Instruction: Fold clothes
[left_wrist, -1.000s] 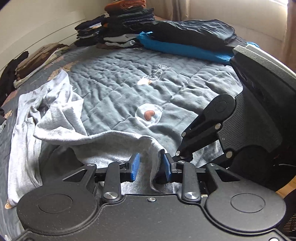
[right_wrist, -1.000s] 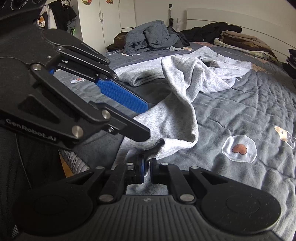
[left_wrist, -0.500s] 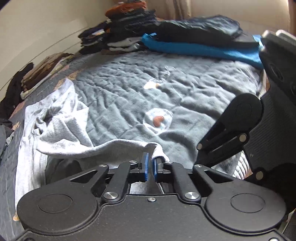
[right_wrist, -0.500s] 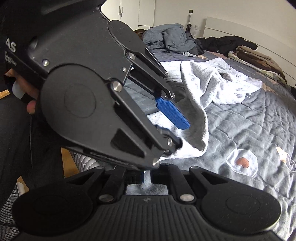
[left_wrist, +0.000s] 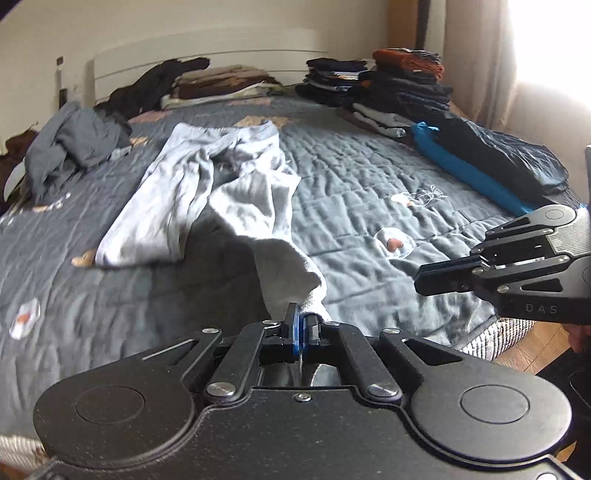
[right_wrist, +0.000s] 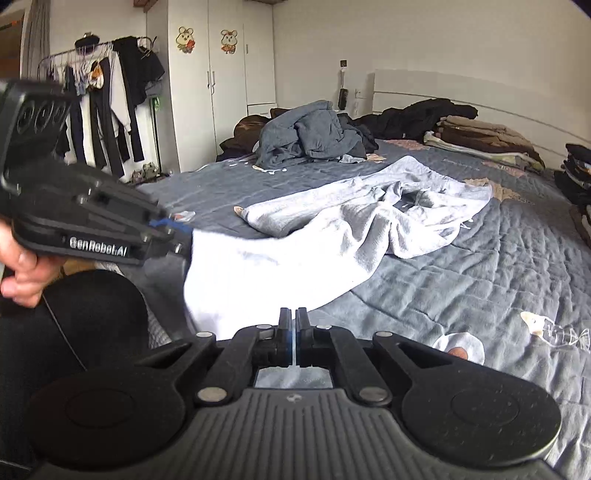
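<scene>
Light grey sweatpants (left_wrist: 229, 199) lie crumpled across the dark quilted bed (left_wrist: 369, 206), and one leg is drawn toward the near edge. My left gripper (left_wrist: 300, 318) is shut on the end of that leg. In the right wrist view the same pants (right_wrist: 369, 229) stretch from the left gripper (right_wrist: 173, 236) at the left down to my right gripper (right_wrist: 293, 322). The right gripper's fingers are shut, with grey cloth showing just behind them. From the left wrist view the right gripper (left_wrist: 419, 280) hovers at the right, over the bed's edge.
Stacks of folded dark clothes (left_wrist: 388, 88) and a blue garment (left_wrist: 472, 173) fill the bed's far right. A grey heap (left_wrist: 74, 144) and a beige pile (left_wrist: 221, 81) sit by the headboard. A clothes rack (right_wrist: 103, 103) stands beyond the bed. A hand (right_wrist: 18, 273) holds the left gripper.
The left gripper closed on the pant leg's end. Both grippers then rose and moved apart, drawing the cloth between them, and both views now face the headboard.
</scene>
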